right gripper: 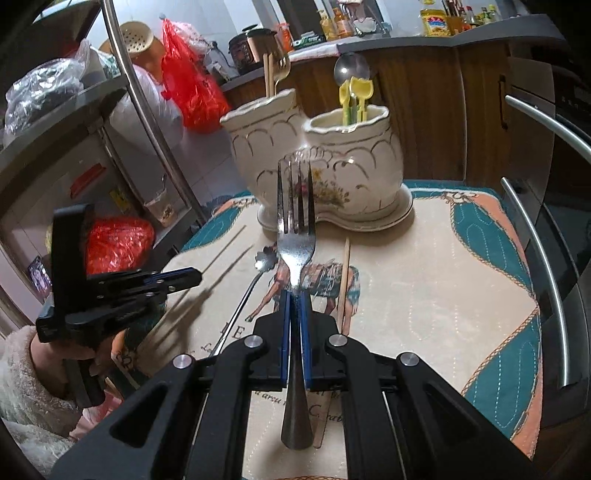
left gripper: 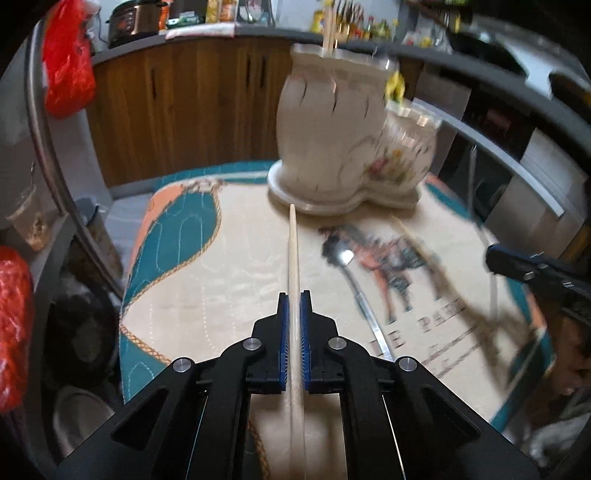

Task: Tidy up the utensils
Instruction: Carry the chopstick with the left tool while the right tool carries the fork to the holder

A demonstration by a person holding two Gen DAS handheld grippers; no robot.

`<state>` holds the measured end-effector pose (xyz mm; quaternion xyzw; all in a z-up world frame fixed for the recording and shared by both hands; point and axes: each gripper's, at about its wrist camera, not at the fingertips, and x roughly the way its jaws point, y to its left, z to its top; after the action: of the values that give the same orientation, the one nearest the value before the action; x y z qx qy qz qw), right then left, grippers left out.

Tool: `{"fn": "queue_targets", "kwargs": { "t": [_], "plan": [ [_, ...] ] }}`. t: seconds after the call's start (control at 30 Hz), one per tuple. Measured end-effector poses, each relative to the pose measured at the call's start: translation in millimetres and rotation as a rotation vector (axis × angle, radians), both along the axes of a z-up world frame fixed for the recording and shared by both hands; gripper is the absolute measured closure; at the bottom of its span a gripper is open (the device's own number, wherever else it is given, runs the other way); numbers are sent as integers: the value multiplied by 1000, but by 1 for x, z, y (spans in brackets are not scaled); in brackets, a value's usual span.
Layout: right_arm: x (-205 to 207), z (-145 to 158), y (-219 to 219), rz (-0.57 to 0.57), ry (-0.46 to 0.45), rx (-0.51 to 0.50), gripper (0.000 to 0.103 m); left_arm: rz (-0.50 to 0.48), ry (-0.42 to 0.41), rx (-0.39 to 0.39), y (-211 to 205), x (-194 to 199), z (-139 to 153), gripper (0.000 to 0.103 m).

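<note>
left hand-held gripper (left gripper: 294, 295) clamping a wooden chopstick (left gripper: 293, 254) | right hand-held gripper (right gripper: 294, 295) gripping a steel fork (right gripper: 296, 236), tines forward | both hovering above the placemat (right gripper: 424, 266) | I'm aiming each tip-down into the ceramic utensil holder (right gripper: 325, 177), clearing its rim.

Red plastic bags (right gripper: 192, 88), a dark rice cooker (right gripper: 253, 50) and yellow-labelled bottles (right gripper: 436, 22) along the kitchen counter (right gripper: 406, 40).
</note>
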<state>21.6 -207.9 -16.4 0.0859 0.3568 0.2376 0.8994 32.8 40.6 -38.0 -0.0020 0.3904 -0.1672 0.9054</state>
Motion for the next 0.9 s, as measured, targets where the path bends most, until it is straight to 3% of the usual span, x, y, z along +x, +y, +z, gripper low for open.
{"fn": "queue_targets", "kwargs": {
  "t": [0.27, 0.57, 0.9],
  "plan": [
    [1, 20, -6, -28, -83, 31, 98, -28, -128, -89, 7, -15, 43, 96],
    [12, 46, -7, -51, -154, 31, 98, -51, -240, -135, 9, -19, 78, 96],
    [64, 98, -19, -115, -245, 47, 98, -67, -410, -228, -12, 38, 135, 96]
  ]
}}
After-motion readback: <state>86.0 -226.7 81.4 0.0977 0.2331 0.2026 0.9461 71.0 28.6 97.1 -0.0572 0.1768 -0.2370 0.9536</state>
